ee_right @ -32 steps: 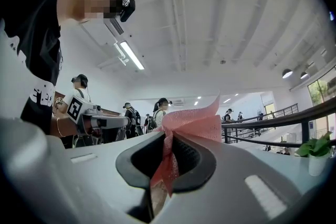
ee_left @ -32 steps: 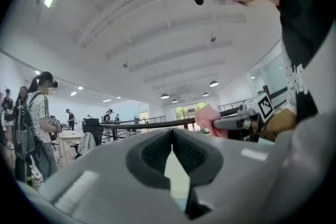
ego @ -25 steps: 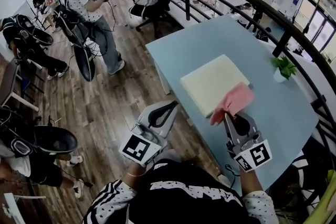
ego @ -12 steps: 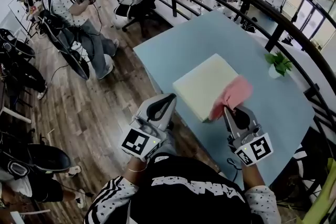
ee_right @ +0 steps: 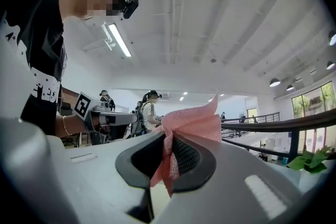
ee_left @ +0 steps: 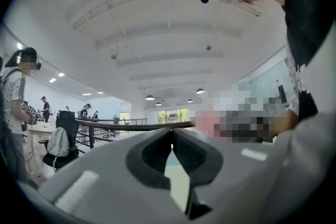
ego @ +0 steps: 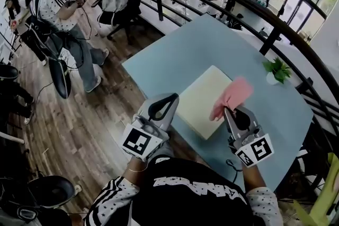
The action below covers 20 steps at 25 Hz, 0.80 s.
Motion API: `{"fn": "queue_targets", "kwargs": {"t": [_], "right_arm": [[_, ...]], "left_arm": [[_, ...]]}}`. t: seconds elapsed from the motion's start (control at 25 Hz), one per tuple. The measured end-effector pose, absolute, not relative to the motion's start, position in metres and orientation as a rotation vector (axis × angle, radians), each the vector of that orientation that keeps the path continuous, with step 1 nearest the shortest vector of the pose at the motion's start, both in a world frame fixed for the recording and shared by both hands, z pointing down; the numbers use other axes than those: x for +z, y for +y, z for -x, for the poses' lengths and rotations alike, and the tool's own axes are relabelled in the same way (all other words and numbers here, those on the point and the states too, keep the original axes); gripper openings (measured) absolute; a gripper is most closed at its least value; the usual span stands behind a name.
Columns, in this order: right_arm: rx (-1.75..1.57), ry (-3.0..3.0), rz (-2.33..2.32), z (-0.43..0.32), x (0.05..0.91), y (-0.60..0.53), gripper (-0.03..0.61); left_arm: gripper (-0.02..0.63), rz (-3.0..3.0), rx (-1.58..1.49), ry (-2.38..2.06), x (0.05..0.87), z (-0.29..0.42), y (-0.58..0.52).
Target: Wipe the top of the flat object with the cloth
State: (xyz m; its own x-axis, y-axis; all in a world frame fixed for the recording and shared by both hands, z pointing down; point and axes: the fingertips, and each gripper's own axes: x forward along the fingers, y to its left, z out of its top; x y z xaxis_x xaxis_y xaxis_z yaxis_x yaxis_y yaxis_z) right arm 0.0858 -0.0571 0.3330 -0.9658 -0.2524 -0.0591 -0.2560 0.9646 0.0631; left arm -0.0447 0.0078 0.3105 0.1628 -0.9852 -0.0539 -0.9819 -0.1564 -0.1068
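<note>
The right gripper (ego: 229, 112) pinches the cloth (ego: 233, 95) by one thin fold over the right side of the pad (ego: 204, 100), the left gripper (ego: 168, 99) closed on nothing nearby, so wiping drag may tug the cloth free

The left gripper (ego: 172, 98) is held out low ahead of the person, pointing forward and slightly right with its jaws pressed together on nothing, while the right gripper (ego: 228, 111), beside it and pointing forward too, has its jaws clamped on a pink cloth (ego: 231, 97).
</note>
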Motion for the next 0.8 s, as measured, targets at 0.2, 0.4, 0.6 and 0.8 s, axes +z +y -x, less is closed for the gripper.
{"fn": "queue_targets", "kwargs": {"t": [0.2, 0.4, 0.6, 0.8], "right_arm": [[0.106, 3.088, 0.45, -0.06, 0.336, -0.084, 0.028], [0.109, 3.09, 0.519, -0.037, 0.334, -0.102, 0.028], [0.111, 3.09, 0.607, -0.021, 0.333, -0.121, 0.028], [0.116, 3.103, 0.712, -0.009, 0.342, -0.142, 0.028]], "left_arm": [[0.0, 2.354, -0.026, 1.94, 0.311, 0.07, -0.022], [0.0, 2.397, -0.026, 1.888, 0.313, 0.094, -0.045], [0.0, 2.455, -0.013, 1.842, 0.307, 0.112, -0.068], [0.0, 2.499, -0.025, 1.776, 0.312, 0.127, -0.091]]}}
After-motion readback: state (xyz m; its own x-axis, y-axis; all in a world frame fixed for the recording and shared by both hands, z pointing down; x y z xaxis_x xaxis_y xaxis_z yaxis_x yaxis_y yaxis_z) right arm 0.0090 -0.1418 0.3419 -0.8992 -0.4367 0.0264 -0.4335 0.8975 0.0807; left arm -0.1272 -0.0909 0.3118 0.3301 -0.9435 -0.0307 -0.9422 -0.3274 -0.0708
